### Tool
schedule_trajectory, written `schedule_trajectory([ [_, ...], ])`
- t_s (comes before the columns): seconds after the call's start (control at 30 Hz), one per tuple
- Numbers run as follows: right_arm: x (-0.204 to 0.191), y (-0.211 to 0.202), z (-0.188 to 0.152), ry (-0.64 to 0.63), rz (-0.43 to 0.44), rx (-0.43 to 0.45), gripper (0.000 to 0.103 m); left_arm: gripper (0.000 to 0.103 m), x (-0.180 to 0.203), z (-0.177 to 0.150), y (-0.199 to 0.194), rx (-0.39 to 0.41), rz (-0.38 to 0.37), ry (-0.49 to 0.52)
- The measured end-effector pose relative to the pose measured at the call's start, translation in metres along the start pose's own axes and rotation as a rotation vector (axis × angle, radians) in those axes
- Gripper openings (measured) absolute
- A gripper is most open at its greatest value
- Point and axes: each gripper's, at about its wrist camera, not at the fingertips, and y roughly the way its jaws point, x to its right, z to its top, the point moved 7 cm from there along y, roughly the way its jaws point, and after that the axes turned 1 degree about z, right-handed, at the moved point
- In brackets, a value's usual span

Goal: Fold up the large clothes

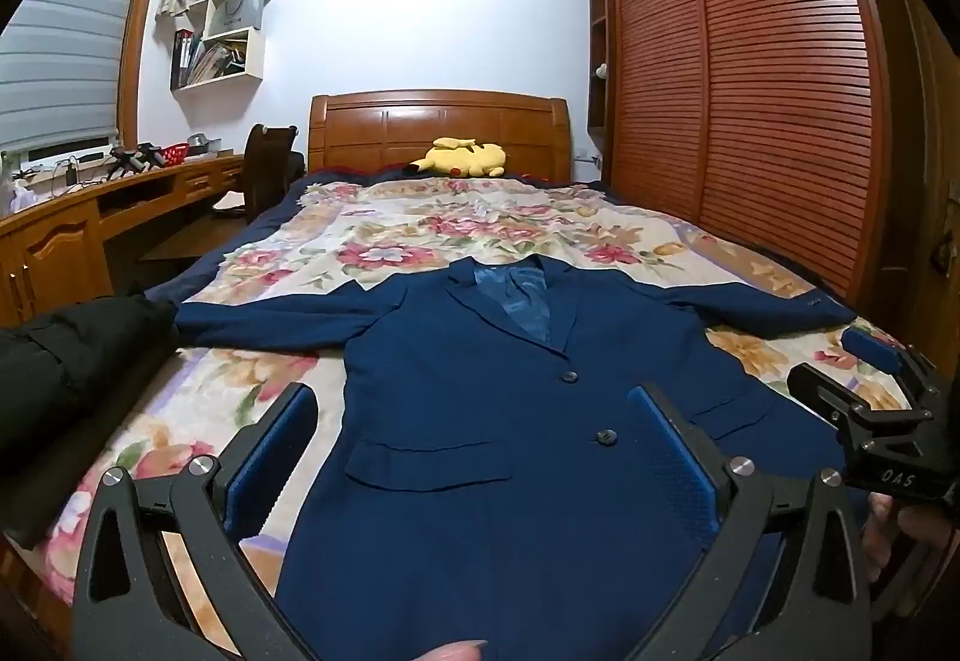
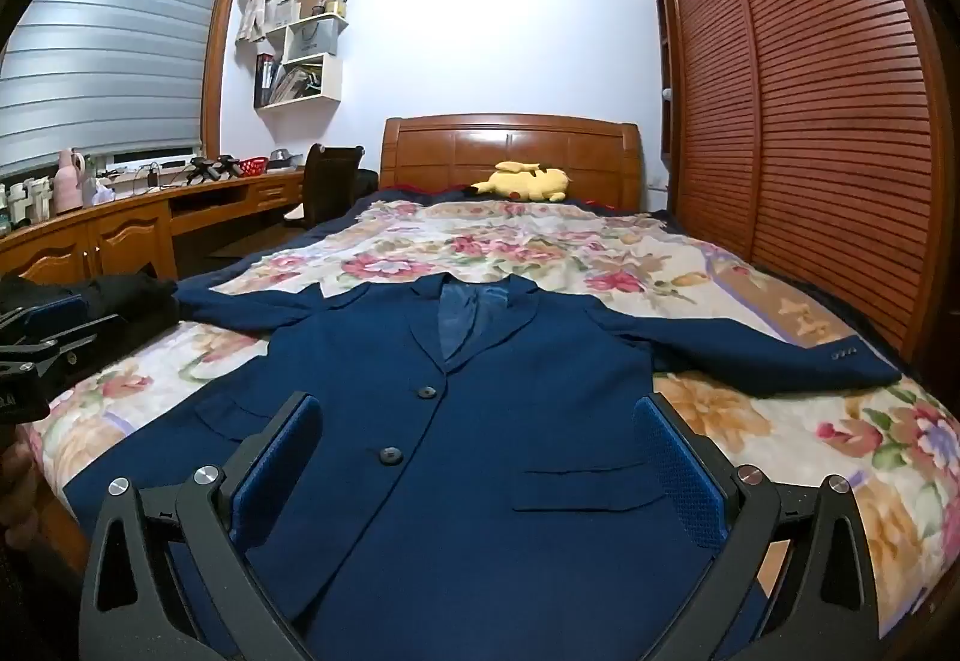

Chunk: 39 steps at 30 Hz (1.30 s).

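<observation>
With the jacket (image 1: pixel 480 409) spread face-up on the bed (image 1: pixel 270 253), sleeves out, and both the left gripper (image 1: pixel 474 457) and right gripper (image 2: pixel 480 457) gaping empty above its hem, a shallow pinch might slip off.

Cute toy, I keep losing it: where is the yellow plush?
The yellow plush lies at the bed's far end, against the wooden headboard, in both views.

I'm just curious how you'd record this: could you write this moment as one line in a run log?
stage: fold not begun | blue jacket: flat, buttoned, sleeves spread on bed | left gripper: open, empty | right gripper: open, empty | black garment: beside left sleeve
</observation>
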Motion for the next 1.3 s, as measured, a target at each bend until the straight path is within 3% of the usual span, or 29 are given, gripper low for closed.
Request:
schedule_trajectory([
  [1.3, 0.0023, 0.0, -0.0013, 0.02, 0.0, 0.001, 0.103, 0.103, -0.0028, 0.0008, -0.0015, 0.007, 0.007, 0.02],
])
